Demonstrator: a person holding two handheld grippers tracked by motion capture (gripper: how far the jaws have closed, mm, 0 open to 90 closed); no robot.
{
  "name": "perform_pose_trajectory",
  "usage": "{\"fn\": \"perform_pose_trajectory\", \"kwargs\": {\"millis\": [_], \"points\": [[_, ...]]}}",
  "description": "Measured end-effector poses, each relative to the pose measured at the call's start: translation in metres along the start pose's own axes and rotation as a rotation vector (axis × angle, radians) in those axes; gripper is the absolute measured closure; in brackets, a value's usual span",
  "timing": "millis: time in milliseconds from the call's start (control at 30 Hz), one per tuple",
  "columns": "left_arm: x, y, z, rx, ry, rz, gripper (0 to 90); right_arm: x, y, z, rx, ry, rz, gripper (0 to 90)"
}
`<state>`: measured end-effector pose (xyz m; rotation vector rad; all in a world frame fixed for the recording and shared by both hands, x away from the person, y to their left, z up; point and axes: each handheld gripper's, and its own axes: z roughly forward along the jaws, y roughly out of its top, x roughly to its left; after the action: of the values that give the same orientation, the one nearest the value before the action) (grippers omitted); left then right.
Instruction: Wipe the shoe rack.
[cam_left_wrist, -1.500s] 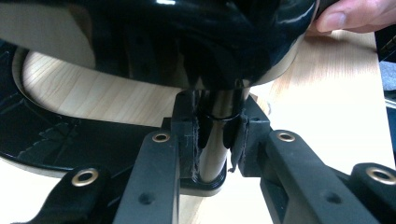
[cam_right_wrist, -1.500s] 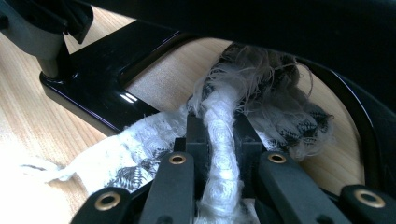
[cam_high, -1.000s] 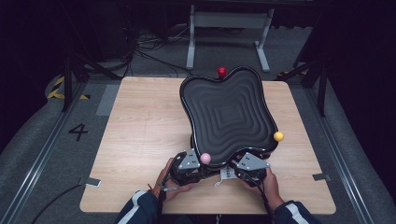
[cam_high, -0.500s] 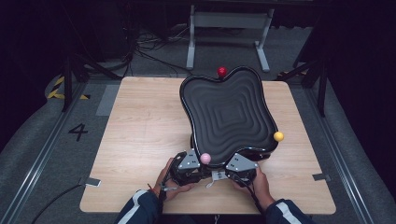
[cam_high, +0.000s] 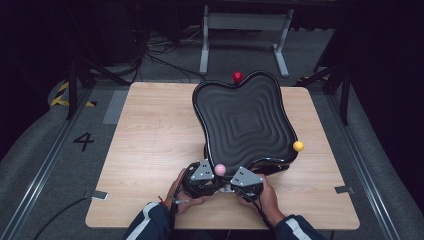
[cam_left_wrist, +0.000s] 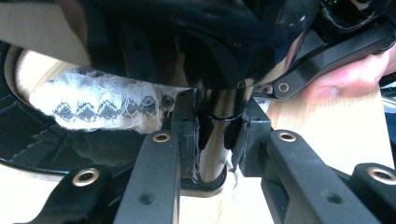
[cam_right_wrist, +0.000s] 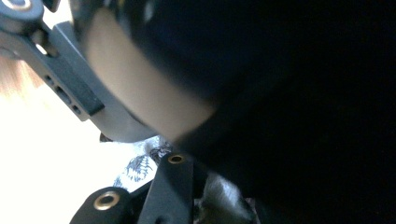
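Note:
A black lobed tray with a rippled inside stands on the wooden table, with a red ball, a yellow ball and a pink ball at its rim. My left gripper sits just left of the pink ball. In the left gripper view, the left gripper is shut on a glossy black peg under the tray. A white patterned cloth lies beneath the tray. My right gripper is right of the pink ball. In its own blurred view, the right gripper is shut on a tuft of the cloth.
The tray takes up the right half of the table. Bare wood stretches to its left. Both hands rest near the front edge. A metal stand and cables lie on the floor beyond the table. A "4" marks the floor at left.
My right gripper has slid left along the tray's near edge, closing in on the left gripper and the pink ball. The left gripper and the tray have stayed put.

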<state>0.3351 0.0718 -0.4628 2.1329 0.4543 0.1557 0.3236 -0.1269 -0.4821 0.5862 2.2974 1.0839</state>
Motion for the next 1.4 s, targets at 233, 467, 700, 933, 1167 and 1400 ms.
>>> {"fn": "perform_pose_trajectory", "kwargs": {"millis": [233,467,700,933,1167,1400], "points": [[0.0,0.0,0.0,-0.002,-0.002,0.004,73.8,-0.009,-0.008,-0.006,0.024,-0.058,0.007,80.5],[0.0,-0.001,0.0,0.0,-0.002,0.004,73.8,-0.024,-0.018,-0.017,0.062,-0.117,0.003,80.5],[-0.001,-0.001,0.0,0.011,0.005,-0.001,73.7,-0.049,-0.034,-0.035,0.099,-0.162,0.051,80.6],[0.001,0.0,0.001,0.009,0.021,-0.001,73.5,-0.07,-0.052,-0.056,0.15,-0.223,0.051,80.6],[0.004,0.001,0.001,0.014,0.033,-0.002,73.7,-0.091,-0.076,-0.077,0.142,-0.246,0.099,80.8],[0.011,-0.002,-0.002,0.017,0.047,-0.011,73.3,-0.09,-0.071,-0.068,0.136,-0.253,0.085,80.9]]}}
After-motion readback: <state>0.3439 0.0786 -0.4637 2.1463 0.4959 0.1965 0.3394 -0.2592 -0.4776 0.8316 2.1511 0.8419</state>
